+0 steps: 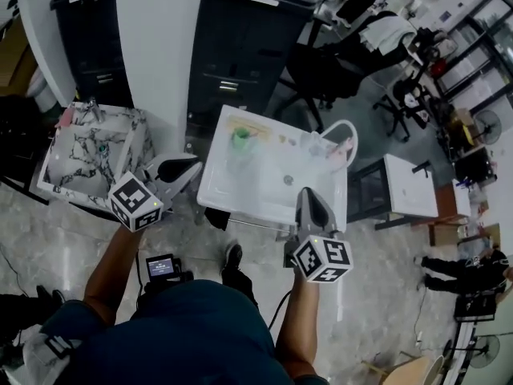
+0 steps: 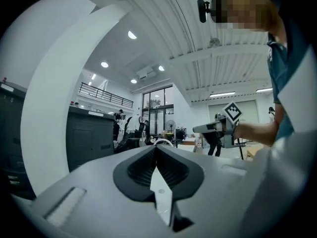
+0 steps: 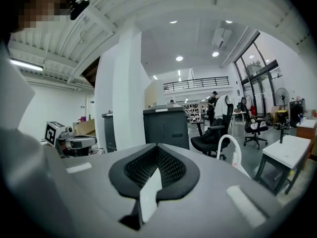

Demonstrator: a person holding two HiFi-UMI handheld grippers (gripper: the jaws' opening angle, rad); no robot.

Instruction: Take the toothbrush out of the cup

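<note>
Evidently approach step: left hand-held gripper (image 1: pixel 191 172), right hand-held gripper (image 1: pixel 308 192) both closed, empty; cup (image 1: pixel 240 138) ahead, well apart. Next: open jaws, reach toothbrush.

Both hand-held grippers (image 1: pixel 195 168) (image 1: pixel 308 194) closed, seemingly empty.

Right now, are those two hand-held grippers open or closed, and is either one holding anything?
Left hand-held gripper: closed, holding nothing.
Right hand-held gripper: closed, holding nothing.
</note>
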